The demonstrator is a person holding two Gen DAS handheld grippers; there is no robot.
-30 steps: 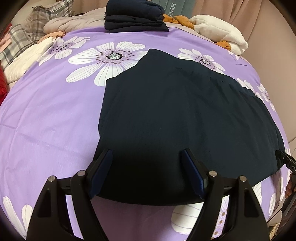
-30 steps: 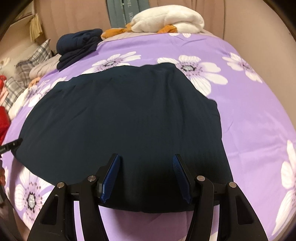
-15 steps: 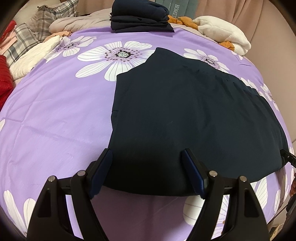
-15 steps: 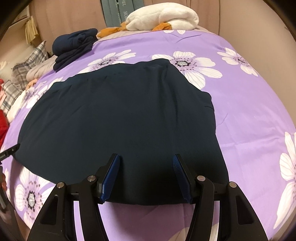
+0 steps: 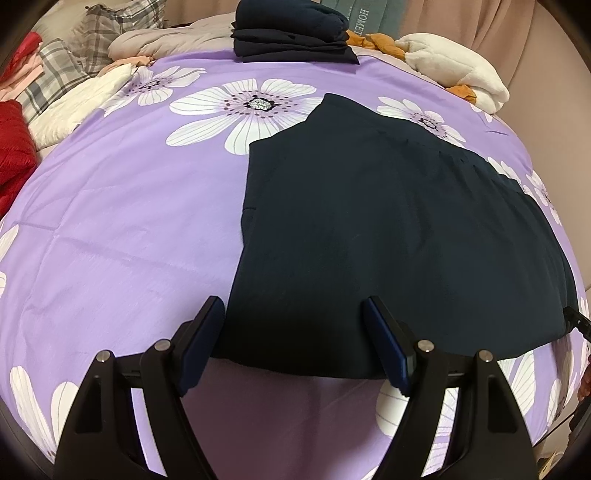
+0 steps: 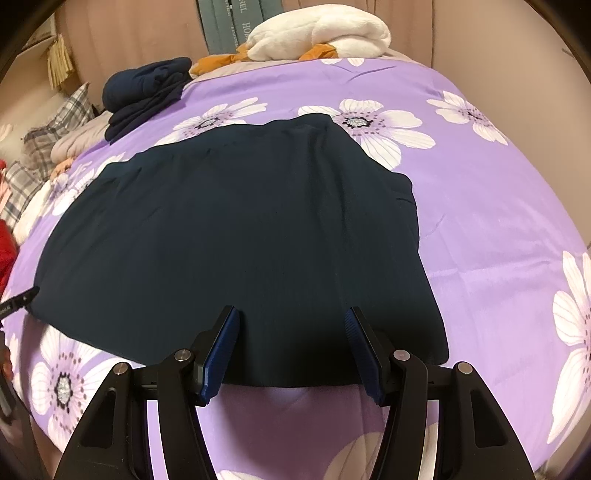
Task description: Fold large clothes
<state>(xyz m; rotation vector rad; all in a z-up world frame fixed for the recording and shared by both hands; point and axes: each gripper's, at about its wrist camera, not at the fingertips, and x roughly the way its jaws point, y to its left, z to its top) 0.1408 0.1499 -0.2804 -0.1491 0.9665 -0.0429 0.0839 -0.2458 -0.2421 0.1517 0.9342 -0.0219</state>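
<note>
A large dark navy garment (image 5: 388, 236) lies spread flat on the purple flowered bedspread (image 5: 122, 221); it also shows in the right wrist view (image 6: 240, 236). My left gripper (image 5: 295, 317) is open and empty, hovering over the garment's near left corner. My right gripper (image 6: 291, 325) is open and empty over the garment's near right edge. The tip of the right gripper (image 5: 576, 321) shows at the far right of the left wrist view, and the tip of the left gripper (image 6: 18, 299) shows at the far left of the right wrist view.
A stack of folded navy clothes (image 5: 291, 33) sits at the far end of the bed, also in the right wrist view (image 6: 147, 92). A white plush toy (image 6: 325, 33) lies by the far edge. Plaid, white and red clothes (image 5: 44, 96) are heaped at the left.
Both grippers have drawn back toward the near edge of the garment and shifted a little outward. The garment lies as before. Both stay open.
</note>
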